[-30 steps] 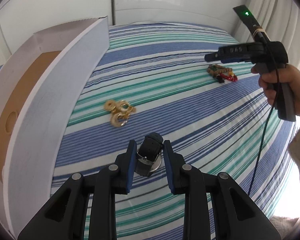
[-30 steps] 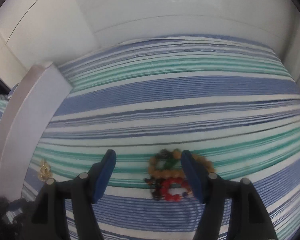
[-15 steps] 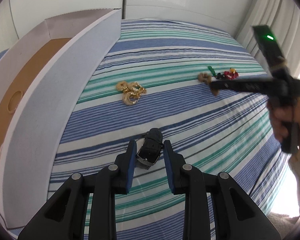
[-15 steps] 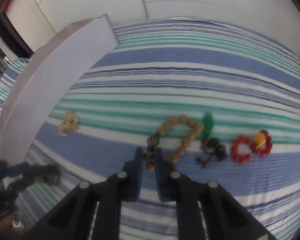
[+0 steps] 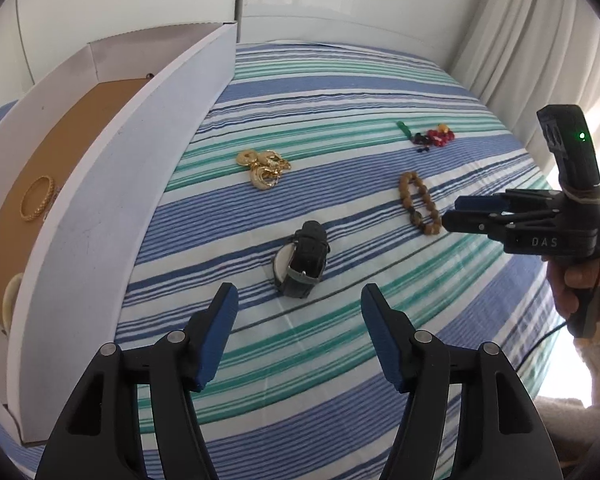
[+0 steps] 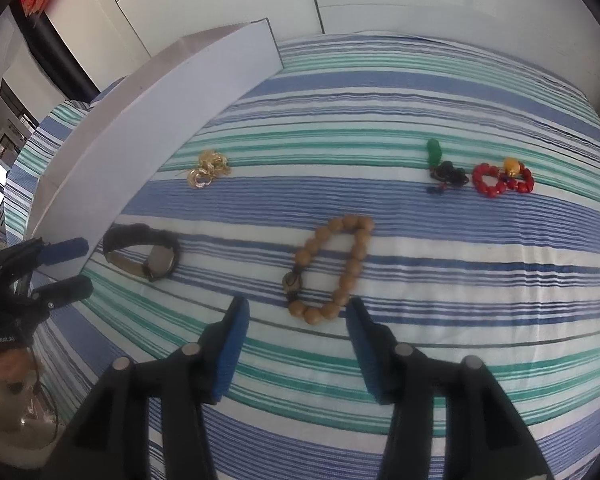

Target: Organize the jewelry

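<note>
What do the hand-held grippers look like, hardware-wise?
Both hand-held grippers, left and right, are black linkage frames with silver pivot pins and blue finger pads. The right one carries white "DAS" lettering, a green LED and a black cable.

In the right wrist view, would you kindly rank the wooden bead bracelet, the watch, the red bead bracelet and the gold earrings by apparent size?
1. wooden bead bracelet, though it lies nearest the camera
2. watch, nearly alike
3. red bead bracelet
4. gold earrings
</note>
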Tool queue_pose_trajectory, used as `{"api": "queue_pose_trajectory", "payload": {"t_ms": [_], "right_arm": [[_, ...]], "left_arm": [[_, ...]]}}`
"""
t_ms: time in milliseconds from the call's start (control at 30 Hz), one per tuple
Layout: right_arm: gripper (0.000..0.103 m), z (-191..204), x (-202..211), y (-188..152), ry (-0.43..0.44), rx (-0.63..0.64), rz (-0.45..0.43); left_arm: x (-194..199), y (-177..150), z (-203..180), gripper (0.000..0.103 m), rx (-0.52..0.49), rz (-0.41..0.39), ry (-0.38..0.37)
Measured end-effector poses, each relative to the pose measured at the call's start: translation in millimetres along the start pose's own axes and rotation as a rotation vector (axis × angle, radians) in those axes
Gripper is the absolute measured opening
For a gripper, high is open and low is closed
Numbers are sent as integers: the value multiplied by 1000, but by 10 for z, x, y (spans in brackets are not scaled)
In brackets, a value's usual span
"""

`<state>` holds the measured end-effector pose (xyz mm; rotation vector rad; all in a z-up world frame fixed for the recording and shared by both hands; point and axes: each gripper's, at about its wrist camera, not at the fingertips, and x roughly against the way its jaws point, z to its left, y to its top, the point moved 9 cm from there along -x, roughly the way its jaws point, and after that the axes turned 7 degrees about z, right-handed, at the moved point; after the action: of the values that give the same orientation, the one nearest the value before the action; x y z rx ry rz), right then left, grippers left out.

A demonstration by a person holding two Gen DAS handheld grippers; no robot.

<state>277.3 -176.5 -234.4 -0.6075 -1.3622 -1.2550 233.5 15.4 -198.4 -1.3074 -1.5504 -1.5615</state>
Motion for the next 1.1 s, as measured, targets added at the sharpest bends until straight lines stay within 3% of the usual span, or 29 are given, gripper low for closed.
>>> {"api": "queue_pose_trajectory", "payload": {"t_ms": [200,233,267,300,333,367,833,1100], "right_arm": [[52,69,-347,153,-92,49,5],[50,88,-403,140,-90,56,17],[47,98,-438,126,-111,69,18],[40,98,-437,123,-161,97,12],[21,106,-419,124,-175,114,11],[14,99,-404,113,-167,105,23],[14,266,304,3,-63,17,-83],[14,387,400,-26,-50,13,-94]], "left_arm": [[-283,240,-68,63,-16,14,78],[-330,249,-68,51,-25,23,93],[-367,248,-71,26,-31,34,99],[-416,236,-79,20,-36,56,94],[-429,231,-78,18,-29,65,88],[-420,233,-69,18,-21,63,88],[-97,233,37,18,-21,5,210],[11,209,78,18,-19,-8,234]]}}
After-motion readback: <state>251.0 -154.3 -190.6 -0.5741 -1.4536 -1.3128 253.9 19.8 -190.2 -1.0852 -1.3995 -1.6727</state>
